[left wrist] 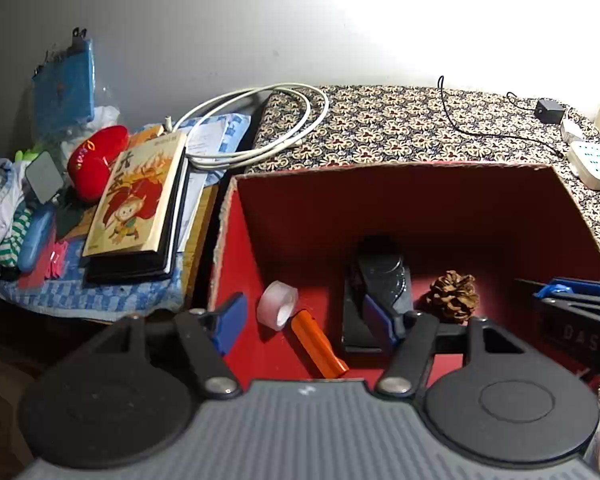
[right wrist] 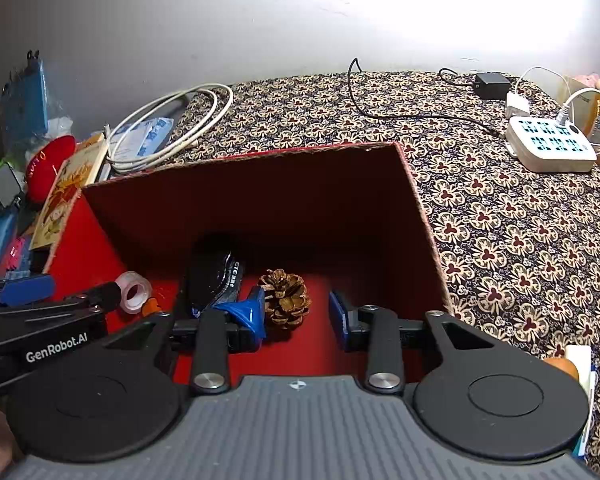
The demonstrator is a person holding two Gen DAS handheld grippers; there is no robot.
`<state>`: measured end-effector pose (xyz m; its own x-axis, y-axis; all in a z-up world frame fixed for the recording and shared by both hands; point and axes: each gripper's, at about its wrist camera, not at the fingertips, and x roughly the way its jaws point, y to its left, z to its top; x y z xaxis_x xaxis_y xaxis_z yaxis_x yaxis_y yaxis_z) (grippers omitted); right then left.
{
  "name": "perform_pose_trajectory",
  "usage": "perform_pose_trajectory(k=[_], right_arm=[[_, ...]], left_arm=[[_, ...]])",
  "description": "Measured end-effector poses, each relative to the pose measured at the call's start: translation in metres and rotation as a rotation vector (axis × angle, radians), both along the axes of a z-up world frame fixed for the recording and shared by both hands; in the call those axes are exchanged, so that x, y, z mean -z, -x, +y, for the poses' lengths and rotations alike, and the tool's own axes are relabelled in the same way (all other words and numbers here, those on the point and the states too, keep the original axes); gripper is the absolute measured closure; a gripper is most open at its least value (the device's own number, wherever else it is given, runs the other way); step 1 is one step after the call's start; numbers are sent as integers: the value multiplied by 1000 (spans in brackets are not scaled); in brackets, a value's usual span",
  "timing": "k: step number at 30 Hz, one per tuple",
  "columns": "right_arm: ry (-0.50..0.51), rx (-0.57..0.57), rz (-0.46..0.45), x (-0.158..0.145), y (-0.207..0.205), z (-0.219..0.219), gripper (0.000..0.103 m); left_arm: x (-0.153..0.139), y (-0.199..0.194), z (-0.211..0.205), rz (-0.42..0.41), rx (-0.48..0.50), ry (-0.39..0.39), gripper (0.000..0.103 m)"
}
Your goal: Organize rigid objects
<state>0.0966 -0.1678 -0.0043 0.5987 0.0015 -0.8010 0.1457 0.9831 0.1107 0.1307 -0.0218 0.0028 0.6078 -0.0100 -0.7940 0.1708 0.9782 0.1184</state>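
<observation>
Over red box (right wrist: 424, 216): both grippers, left (left wrist: 306, 322) and right (right wrist: 298, 316), spread wide, empty; pinecone (right wrist: 286, 298), tape roll (left wrist: 277, 305), orange tube (left wrist: 319, 344) already inside, apparently as sorted collection.

Flower-patterned cloth-covered surface (right wrist: 500, 220), bearing open red cardboard box (right wrist: 420, 208); behind the box, coiled white cable (right wrist: 188, 120), thin black cord (right wrist: 380, 114); right of it, white power strip (right wrist: 548, 144).

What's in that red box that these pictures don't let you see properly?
- Black object, left wrist view: a gripper finger covers its near end; what it is stays unclear.
- Orange tube, right wrist view: mostly hidden behind the left gripper's arm.
- Box front wall: hidden below both grippers.
</observation>
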Motion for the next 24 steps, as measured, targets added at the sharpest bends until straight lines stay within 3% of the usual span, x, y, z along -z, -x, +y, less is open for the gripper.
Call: perform_pose_trajectory(k=[12,24], right_arm=[[42,-5,15,26,-28,-5,84],[24,-11,35,30,-34,-7,84]], left_arm=[[26,-22,-7,50,19,23,35],[30,-26,-5,47,14,41,36]])
